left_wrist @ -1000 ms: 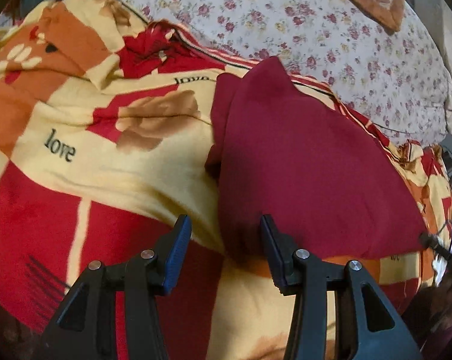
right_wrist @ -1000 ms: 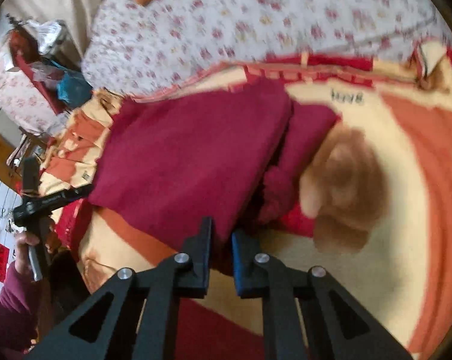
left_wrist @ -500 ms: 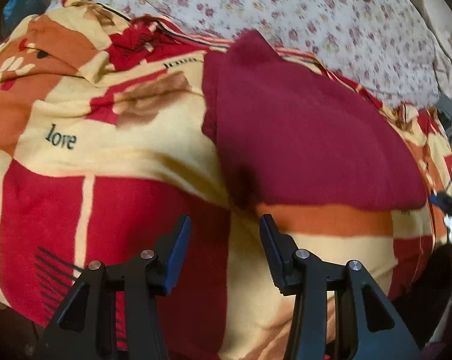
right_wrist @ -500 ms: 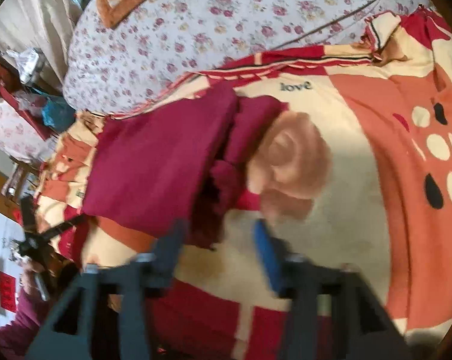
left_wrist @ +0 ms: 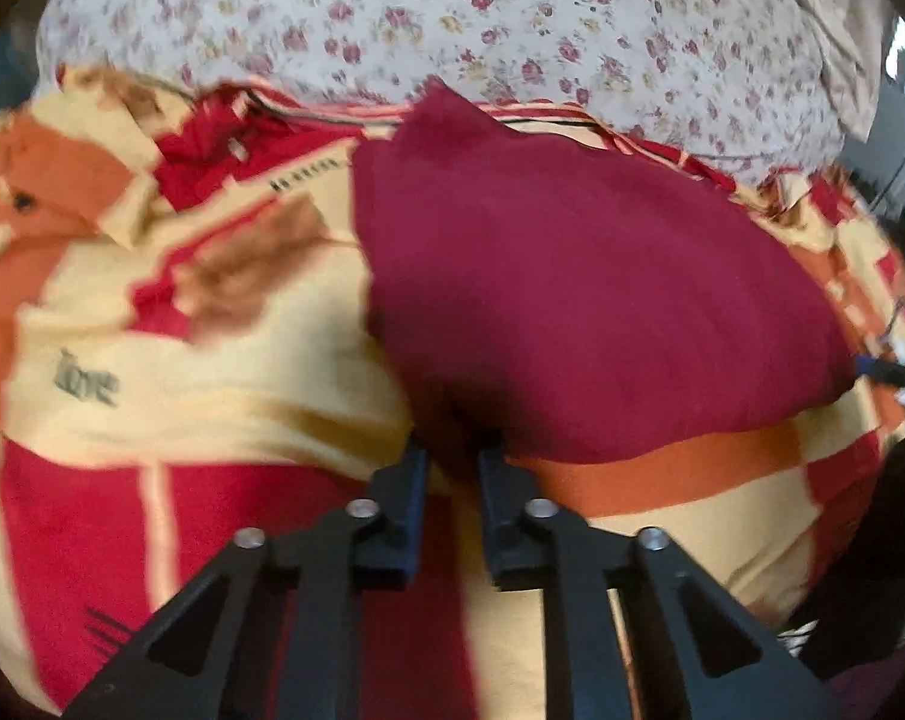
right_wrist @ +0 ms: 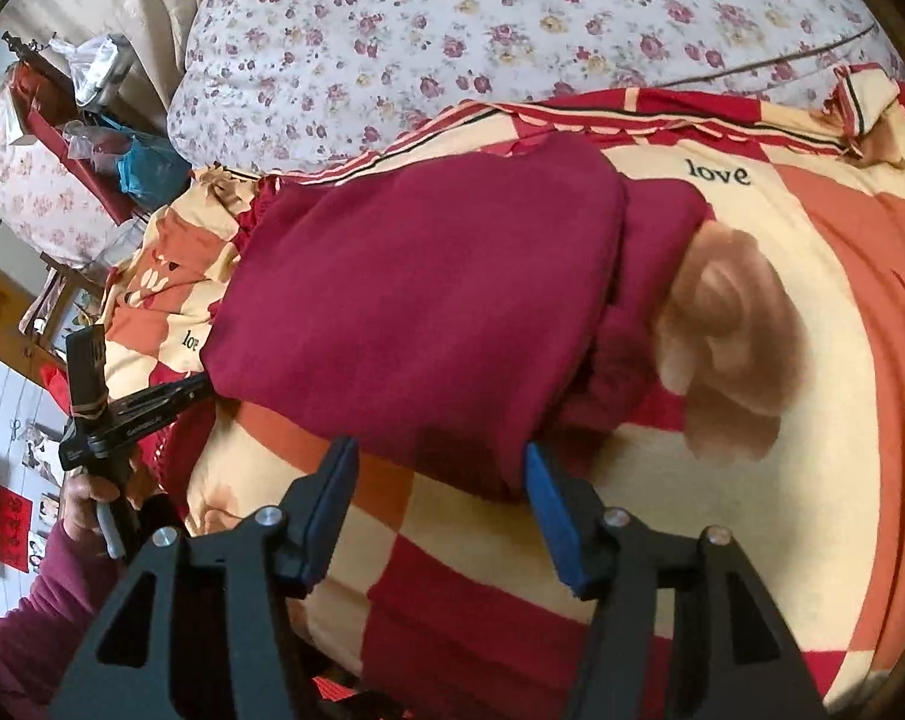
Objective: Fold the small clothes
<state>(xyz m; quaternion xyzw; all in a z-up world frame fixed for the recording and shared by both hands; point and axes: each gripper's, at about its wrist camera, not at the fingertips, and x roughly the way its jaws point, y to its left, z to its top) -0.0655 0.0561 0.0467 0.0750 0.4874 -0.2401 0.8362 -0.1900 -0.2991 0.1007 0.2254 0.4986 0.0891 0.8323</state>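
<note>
Blanket reads "love"; left tongs clamp maroon garment; right tongs opening, unclamped.

i see the folded garment lying on the blanket, with the quilt behind both. my left gripper sits at its near left corner, my right gripper at its near edge.
</note>
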